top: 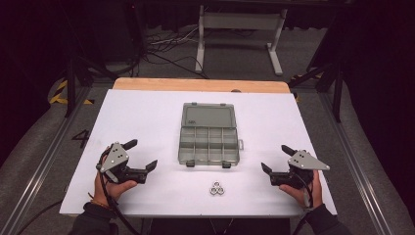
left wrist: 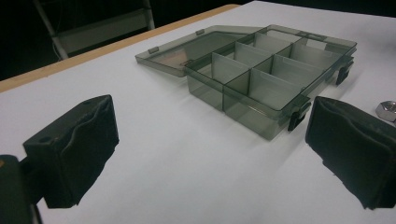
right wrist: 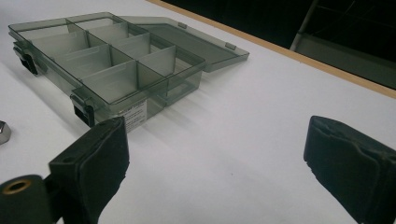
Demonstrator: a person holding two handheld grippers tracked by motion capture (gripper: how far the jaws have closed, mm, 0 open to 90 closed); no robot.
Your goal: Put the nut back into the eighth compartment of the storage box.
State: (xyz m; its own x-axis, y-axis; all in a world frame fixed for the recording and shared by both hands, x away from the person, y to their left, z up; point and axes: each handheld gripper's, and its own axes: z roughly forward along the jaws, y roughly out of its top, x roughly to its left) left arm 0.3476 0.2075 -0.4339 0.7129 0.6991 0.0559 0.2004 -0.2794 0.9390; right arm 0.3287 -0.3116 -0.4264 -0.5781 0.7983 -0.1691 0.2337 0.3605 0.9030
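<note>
Left hand-held gripper (top: 143, 154): held low over the near-left part of the white desk (top: 147, 117), jaws spread wide with nothing between them; well apart from the box.
Left gripper view: looks past both black pads (left wrist: 74, 149) at the box's corner, side walls and a latch; one nut (left wrist: 387, 110) at the right edge, partly hidden behind the right pad.
Compartment box (top: 209, 142): smoky clear plastic, at the desk's middle, lid laid flat open on the far side; compartments look empty, seen from above in the high view.
Hex nuts (top: 217, 188): three, clustered and touching, on the desk just in front of the box, between the two hands.
Right gripper view: a white label (right wrist: 135, 113) on the box's side wall; one nut (right wrist: 3, 132) at the left edge.
Right hand-held gripper (top: 276, 159): over the near-right part, jaws wide apart, holding nothing.
</note>
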